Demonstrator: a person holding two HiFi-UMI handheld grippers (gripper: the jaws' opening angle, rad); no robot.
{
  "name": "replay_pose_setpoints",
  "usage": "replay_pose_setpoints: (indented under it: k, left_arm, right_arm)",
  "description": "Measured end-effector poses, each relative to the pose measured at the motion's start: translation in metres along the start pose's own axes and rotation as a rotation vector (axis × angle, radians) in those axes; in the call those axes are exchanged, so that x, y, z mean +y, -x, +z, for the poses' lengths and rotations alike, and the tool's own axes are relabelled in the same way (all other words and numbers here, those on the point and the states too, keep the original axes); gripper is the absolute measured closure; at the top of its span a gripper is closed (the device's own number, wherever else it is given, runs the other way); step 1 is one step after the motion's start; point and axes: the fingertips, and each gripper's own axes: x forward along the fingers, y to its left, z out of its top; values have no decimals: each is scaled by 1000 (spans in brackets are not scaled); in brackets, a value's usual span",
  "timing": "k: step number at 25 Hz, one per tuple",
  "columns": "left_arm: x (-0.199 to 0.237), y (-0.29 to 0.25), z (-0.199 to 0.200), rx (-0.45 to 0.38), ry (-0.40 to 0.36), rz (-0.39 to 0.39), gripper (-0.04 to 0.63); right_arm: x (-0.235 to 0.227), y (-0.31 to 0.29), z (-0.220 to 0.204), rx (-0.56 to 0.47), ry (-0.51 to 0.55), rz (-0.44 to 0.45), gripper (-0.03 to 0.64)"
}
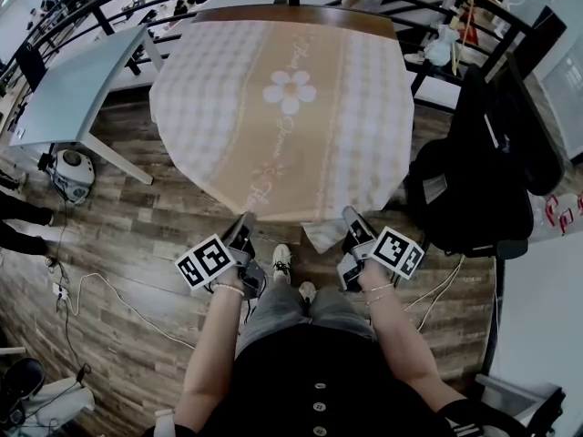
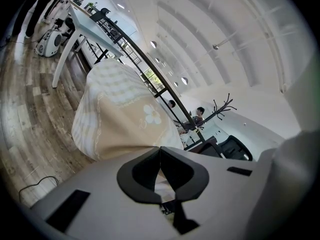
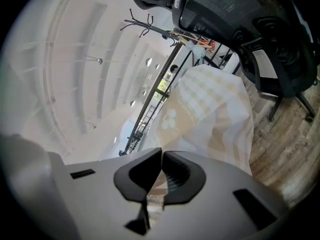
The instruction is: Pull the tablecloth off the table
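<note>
Wood-plank flooring (image 1: 127, 244) is filling the lower head view, and the beige tablecloth (image 1: 282, 116) with its white flower is covering most of the table (image 1: 291, 12) at upper centre, its near edge hanging toward the person. The left gripper (image 1: 244, 226) is pinching the left part of that edge, jaws closed on the fabric, while the right gripper (image 1: 352, 218) is clamping the right part likewise. A black office chair (image 1: 483, 171) is standing at the frame's right.
</note>
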Motion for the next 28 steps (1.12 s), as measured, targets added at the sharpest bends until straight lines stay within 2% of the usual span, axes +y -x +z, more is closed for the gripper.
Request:
replay_pose_setpoints:
  k: [15,28]
  left_arm:
    - [-1,7,-25,25,17,20,580]
    - [-1,8,-30,28,26,28,580]
  right_arm:
    - [-15,16,-13,55,-15,-4,589]
    - [-18,12,-17,80,-26,-4,589]
